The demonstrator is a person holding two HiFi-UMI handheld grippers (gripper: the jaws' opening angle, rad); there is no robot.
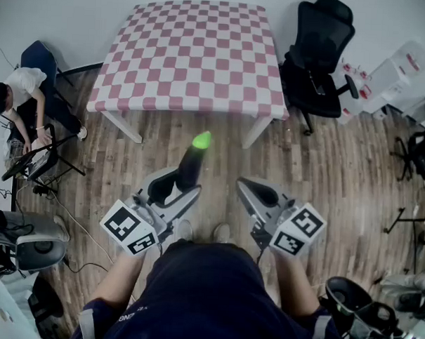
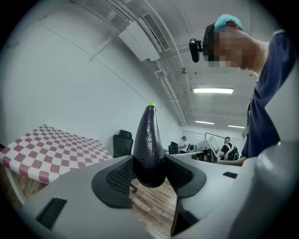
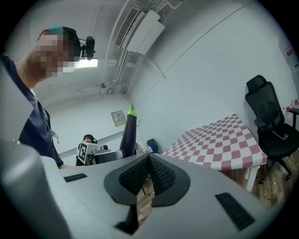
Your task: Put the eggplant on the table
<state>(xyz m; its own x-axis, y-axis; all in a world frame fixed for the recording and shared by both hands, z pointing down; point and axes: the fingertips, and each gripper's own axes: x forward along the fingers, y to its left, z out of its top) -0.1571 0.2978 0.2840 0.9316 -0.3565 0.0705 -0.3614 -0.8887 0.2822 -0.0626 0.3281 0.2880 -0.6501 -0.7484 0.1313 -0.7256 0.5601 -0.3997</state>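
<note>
A dark purple eggplant (image 1: 191, 164) with a bright green tip is clamped by its fat end in my left gripper (image 1: 171, 187), and its tip points toward the table. In the left gripper view the eggplant (image 2: 149, 149) stands between both pads, which press on its sides. My right gripper (image 1: 259, 195) hovers beside it over the floor, shut with its pads together and nothing in it (image 3: 148, 175). From the right gripper view the eggplant (image 3: 128, 133) shows off to the left. The table (image 1: 193, 55), with a pink-and-white checked cloth, stands ahead of both grippers.
A black office chair (image 1: 319, 61) stands right of the table. A seated person (image 1: 22, 104) is at the far left by a stand and cables. White boxes (image 1: 392, 75) sit at the right. Wooden floor (image 1: 339, 178) lies between me and the table.
</note>
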